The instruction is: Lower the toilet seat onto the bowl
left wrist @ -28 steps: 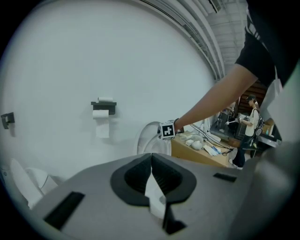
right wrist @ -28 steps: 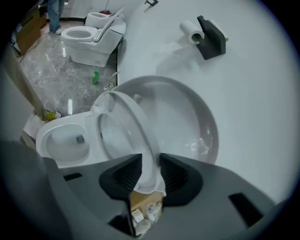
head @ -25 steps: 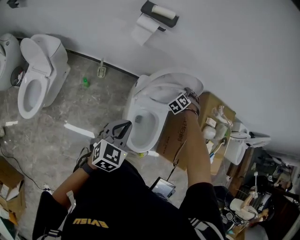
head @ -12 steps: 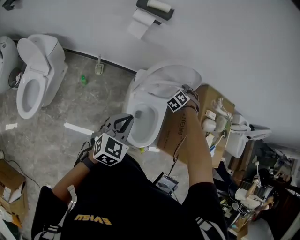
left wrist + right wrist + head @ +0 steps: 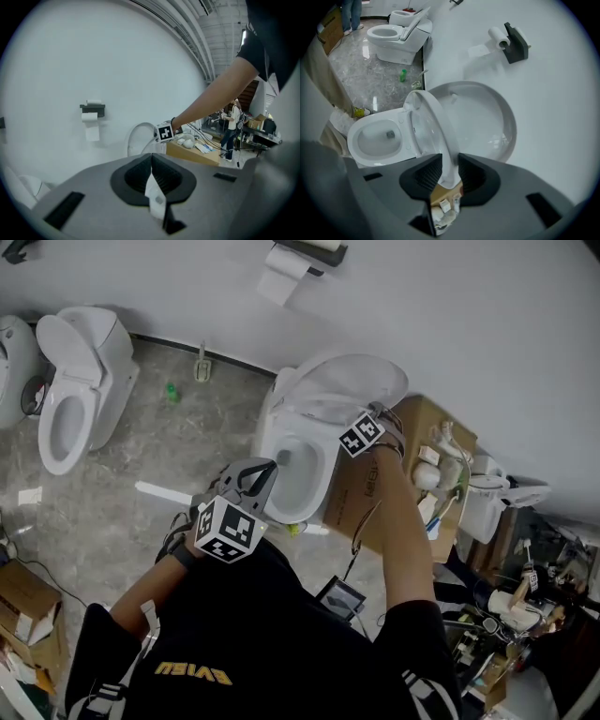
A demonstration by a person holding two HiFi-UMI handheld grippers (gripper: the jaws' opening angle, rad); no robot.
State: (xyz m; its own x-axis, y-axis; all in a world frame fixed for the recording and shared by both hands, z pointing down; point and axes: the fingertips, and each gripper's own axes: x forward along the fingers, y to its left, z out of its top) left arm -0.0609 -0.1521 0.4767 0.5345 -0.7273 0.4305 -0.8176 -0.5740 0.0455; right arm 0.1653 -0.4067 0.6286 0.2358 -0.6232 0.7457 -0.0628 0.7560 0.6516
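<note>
Glossy white toilet seat (image 5: 435, 119), seemingly half-raised, tilted off lid (image 5: 487, 122)

A plain white wall (image 5: 487, 324) met a grey marbled floor (image 5: 122, 465) along a dark skirting line. A dark paper-roll holder (image 5: 516, 44) hung on the wall. A second toilet (image 5: 80, 381) stood at the left, with a small green bottle (image 5: 172, 392) on the floor near it. Cardboard boxes (image 5: 23, 601) sat at the lower left.
</note>
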